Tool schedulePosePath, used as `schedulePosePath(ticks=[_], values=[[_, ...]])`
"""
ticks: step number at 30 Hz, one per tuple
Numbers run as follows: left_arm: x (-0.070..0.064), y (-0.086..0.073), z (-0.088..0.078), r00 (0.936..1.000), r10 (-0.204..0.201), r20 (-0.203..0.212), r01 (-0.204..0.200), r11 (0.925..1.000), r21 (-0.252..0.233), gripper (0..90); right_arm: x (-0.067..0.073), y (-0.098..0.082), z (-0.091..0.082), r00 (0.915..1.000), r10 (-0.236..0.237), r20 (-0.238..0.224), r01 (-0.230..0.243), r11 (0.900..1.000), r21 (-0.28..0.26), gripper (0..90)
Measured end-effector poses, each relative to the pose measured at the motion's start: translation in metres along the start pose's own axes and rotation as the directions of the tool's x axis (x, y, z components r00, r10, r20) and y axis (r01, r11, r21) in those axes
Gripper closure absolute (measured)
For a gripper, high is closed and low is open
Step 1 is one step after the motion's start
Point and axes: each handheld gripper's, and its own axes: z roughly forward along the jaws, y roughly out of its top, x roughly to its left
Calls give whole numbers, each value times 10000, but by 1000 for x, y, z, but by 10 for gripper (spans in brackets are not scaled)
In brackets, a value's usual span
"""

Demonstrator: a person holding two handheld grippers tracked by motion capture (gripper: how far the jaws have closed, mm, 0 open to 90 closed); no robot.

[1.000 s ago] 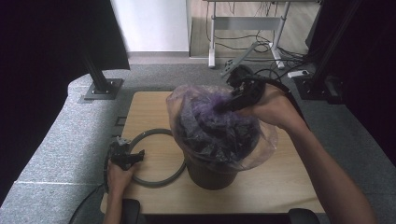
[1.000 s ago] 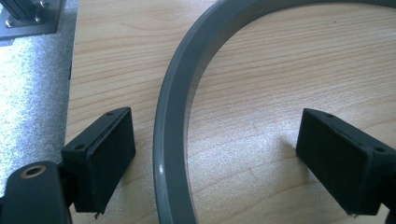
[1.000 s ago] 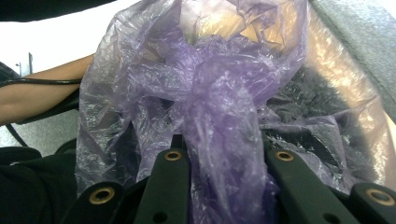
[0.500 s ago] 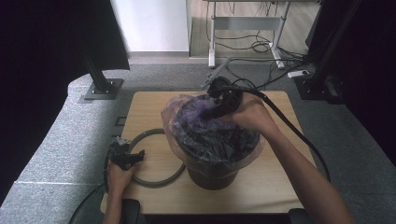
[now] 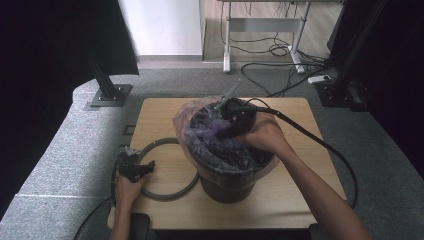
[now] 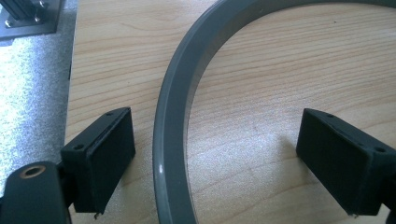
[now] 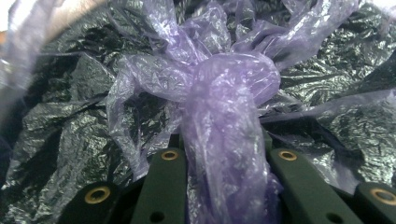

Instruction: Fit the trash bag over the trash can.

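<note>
Two grippers at work, one job each. Right gripper [image 5: 231, 116] is down in the mouth of the dark bin [image 5: 227, 185] at table centre, jaws clamped tight on the knotted neck of the purple bag [image 7: 224, 140]; in the right gripper view the twisted plastic runs straight up between the jaws, knot at 12 o'clock just past the tips, black liner [image 7: 60, 121] crumpled behind it. Bag's long axis lies along the jaw line, so any push or pull goes along it. Left gripper [image 6: 215, 163] sits at about 9 o'clock from the bin, jaws wide apart, straddling the grey ring [image 6: 175, 116] lying flat on the wooden table [image 5: 300, 120], pads not touching it. Ring's arc passes nearer the left-side pad. My guess: bag seats in the bin first, and the left hand is the nearer one for the ring.
</note>
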Motion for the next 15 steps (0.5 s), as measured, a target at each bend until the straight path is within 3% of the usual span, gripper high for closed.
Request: schedulePosePath(ticks=[3, 6, 10, 12, 13, 15], values=[[0, 0, 0, 10000, -8, -2, 8, 10000, -7, 114, 0, -2, 0, 10000, -5, 74, 5, 10000, 45, 744], [0, 0, 0, 10000, -2, 1, 2, 10000, -3, 114, 2, -11, -1, 9989, -106, 446, 83, 9987, 508, 708], [0, 0, 0, 10000, -3, 0, 3, 10000, -2, 114, -1, -21, -5, 9992, 117, 377, -133, 9991, 413, 638], [0, 0, 0, 10000, -3, -3, 3, 10000, -2, 114, -7, -31, -8, 9980, 636, -5, -636, 9978, 176, 495], [0, 0, 0, 10000, -3, -3, 3, 10000, -3, 114, -10, -36, -13, 9967, 778, 224, -782, 9968, 162, 359], [0, 0, 0, 10000, -6, -3, 6, 10000, -2, 114, -11, -38, -15, 9957, 901, 215, -902, 9959, 53, 327]])
